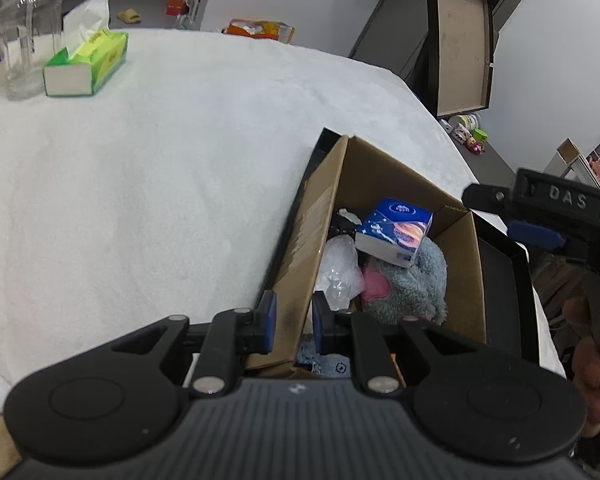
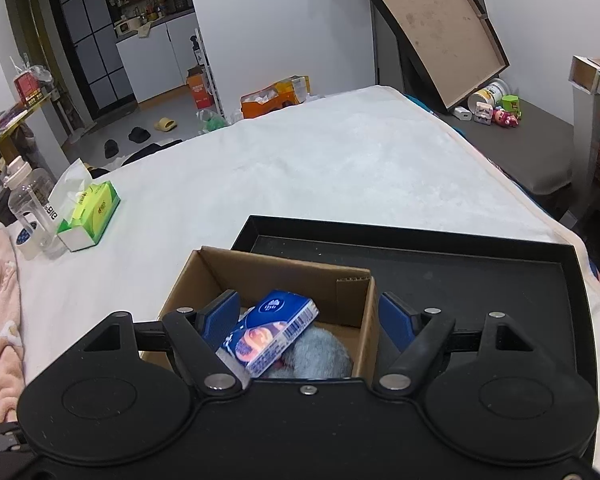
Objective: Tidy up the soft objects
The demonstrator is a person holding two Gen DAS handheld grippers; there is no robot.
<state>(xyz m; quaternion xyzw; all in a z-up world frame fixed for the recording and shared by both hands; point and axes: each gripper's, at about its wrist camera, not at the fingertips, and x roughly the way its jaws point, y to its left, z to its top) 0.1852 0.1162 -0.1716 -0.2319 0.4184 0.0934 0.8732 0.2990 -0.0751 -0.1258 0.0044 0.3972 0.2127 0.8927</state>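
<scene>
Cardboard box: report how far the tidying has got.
Done: the cardboard box already holds a blue tissue pack, a grey plush and crumpled plastic. In hand: the left gripper pinches the box wall; the right gripper is open, empty. Left: the green tissue box on the bed.

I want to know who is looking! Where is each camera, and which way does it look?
Left wrist: sits on the left gripper, whose fingers pinch the cardboard box wall; looks across the white bed; the right gripper and a hand show.
Right wrist: sits on the right gripper, open above the box; looks toward the room's far side; only its own fingers show.
Shared: box, blue tissue pack, black tray, green tissue box.
</scene>
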